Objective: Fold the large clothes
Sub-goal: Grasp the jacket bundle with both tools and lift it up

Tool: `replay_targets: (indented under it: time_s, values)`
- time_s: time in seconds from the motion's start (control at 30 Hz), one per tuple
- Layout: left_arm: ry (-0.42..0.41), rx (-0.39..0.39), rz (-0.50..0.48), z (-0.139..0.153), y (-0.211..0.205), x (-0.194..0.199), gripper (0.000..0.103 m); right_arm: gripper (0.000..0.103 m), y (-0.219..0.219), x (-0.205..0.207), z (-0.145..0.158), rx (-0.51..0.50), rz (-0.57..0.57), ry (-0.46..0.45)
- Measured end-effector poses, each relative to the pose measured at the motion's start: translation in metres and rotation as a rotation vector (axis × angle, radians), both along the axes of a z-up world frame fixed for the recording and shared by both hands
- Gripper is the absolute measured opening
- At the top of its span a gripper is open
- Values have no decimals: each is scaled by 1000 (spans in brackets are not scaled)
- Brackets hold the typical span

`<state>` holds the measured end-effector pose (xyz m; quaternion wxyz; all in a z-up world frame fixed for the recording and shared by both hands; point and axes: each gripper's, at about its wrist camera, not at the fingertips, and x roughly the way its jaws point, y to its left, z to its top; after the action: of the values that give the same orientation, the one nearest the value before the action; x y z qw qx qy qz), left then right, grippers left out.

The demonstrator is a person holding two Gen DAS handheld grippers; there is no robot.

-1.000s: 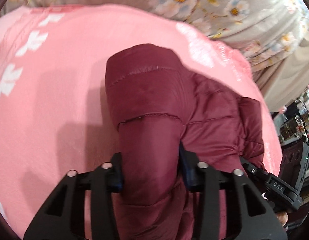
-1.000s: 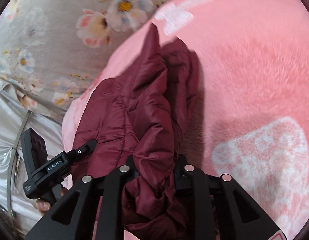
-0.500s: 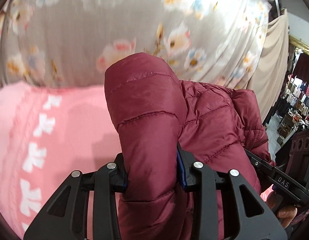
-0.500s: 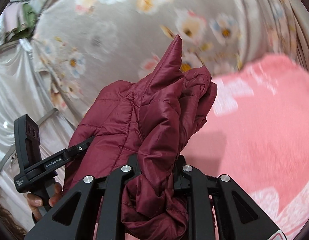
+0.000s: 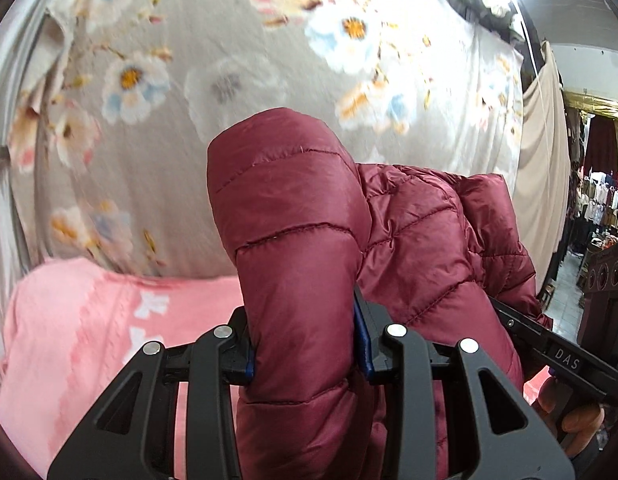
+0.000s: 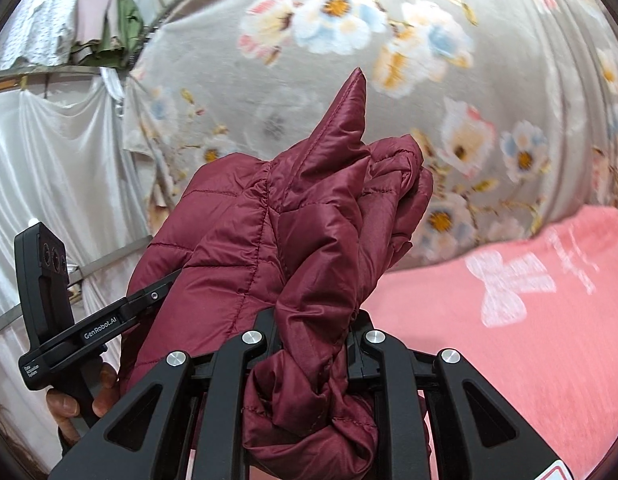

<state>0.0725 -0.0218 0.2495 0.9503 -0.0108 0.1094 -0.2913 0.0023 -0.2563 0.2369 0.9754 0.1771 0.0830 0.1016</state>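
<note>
Our left gripper [image 5: 305, 354] has its jaws clamped on a thick puffed fold of the maroon jacket [image 5: 421, 240], the right gripper [image 6: 315, 346] on a bunched corner, both lifted above the pink blanket [image 6: 509, 320]. The slick padded fabric could slip free, or hang twisted and fold crooked.

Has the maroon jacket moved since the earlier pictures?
Yes. The jacket went up: it lay on the pink blanket earlier, and now it hangs in front of the floral curtain.
</note>
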Motion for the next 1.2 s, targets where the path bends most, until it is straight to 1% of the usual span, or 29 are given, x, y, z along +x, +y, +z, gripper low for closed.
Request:
replay_targets:
  time_s: [0.13,0.23,0.4,0.53,0.63,0.83,0.93,1.2]
  values:
    - [-57,-2,19,7,22,3,35,18,19,16,10,-27,52,-39]
    - [-90,2,40,7,39,14,35,18,33,33,10,-34,87,-51]
    - [-85,17,71,-5,54,41,35,18,51,66,-2,-37,101,-19]
    - [-63,37,85,-21,59,66,35,18,59,92,-21,-47,93,23]
    - [-40,56,98,-39,60,88,35,18,61,115,-38,-38,92,64]
    - [56,69,125,-82,60,136,35,18,67,157,-75,-39,92,146]
    - [88,79,123,-100,59,153,35,18,67,174,-96,-32,91,182]
    - [185,140,130,-152,46,197,35,18,66,216,-150,-34,66,290]
